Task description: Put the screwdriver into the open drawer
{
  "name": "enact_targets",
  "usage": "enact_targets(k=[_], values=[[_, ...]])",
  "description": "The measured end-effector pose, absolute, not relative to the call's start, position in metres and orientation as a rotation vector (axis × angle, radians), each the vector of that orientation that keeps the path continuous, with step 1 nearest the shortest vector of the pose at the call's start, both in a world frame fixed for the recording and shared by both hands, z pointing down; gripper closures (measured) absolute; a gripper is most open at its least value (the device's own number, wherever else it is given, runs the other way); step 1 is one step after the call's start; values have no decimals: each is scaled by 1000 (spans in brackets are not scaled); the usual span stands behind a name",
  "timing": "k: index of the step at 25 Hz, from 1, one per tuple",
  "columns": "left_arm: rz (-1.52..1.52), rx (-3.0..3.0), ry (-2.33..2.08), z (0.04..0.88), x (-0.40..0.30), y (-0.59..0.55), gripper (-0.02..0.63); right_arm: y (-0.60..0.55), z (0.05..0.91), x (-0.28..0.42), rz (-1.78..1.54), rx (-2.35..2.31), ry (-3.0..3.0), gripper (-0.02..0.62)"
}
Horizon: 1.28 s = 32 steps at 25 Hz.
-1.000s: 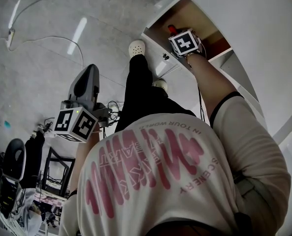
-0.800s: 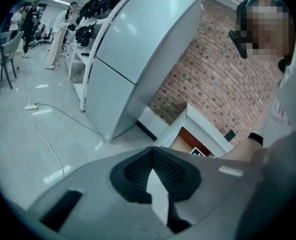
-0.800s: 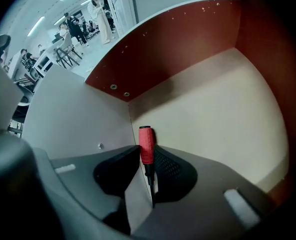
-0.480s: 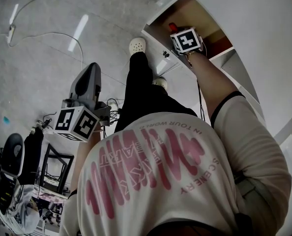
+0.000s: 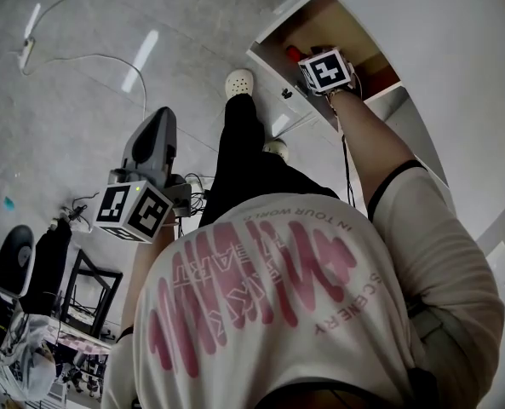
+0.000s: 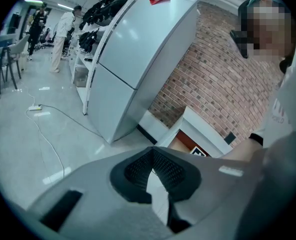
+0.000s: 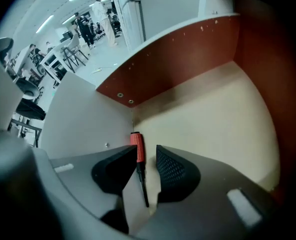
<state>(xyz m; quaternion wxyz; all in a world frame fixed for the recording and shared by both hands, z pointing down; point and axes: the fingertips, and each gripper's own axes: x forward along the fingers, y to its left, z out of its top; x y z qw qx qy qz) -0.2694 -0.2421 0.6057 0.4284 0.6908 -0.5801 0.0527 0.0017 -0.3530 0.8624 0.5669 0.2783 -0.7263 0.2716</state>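
Note:
The screwdriver (image 7: 139, 161), with a red handle and a black shaft, lies on the pale floor of the open drawer (image 7: 212, 114), close to its white side wall. My right gripper (image 7: 147, 153) points steeply down over it. Its jaws are opening: the screwdriver lies in the gap between them, and neither pad presses on it. In the head view the red handle (image 5: 293, 54) shows beside the right gripper's marker cube (image 5: 327, 71), inside the drawer (image 5: 320, 20). My left gripper (image 5: 158, 126) hangs over the floor, away from the drawer. Its pads (image 6: 162, 164) meet at the tips, with nothing between them.
The drawer has a red-brown back wall (image 7: 177, 54) and a white front (image 5: 282, 100). A person's legs and white shoes (image 5: 238, 83) stand next to it. A tall white cabinet (image 6: 133, 54) and a brick wall (image 6: 212, 79) stand behind. Cables (image 5: 82, 58) run across the floor.
The right gripper stays over the drawer. The screwdriver's red handle now shows slightly farther from the marker cube. The left gripper has hardly moved.

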Motion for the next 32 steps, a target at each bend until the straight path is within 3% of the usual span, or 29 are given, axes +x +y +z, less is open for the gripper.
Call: enact_targets(k=[4, 7, 21, 32], values=[[90, 1758, -1465, 586, -252, -232, 601, -356, 823, 9, 620, 715, -1787, 463], [50, 1813, -1462, 564, -231, -227, 601, -358, 782, 16, 687, 847, -1856, 531], [-202, 2085, -1454, 423, -141, -220, 601, -297, 570, 27, 1031, 1058, -2270, 583], [-365, 2298, -1528, 300, -123, -201, 601, -276, 359, 53, 753, 1240, -2738, 583]])
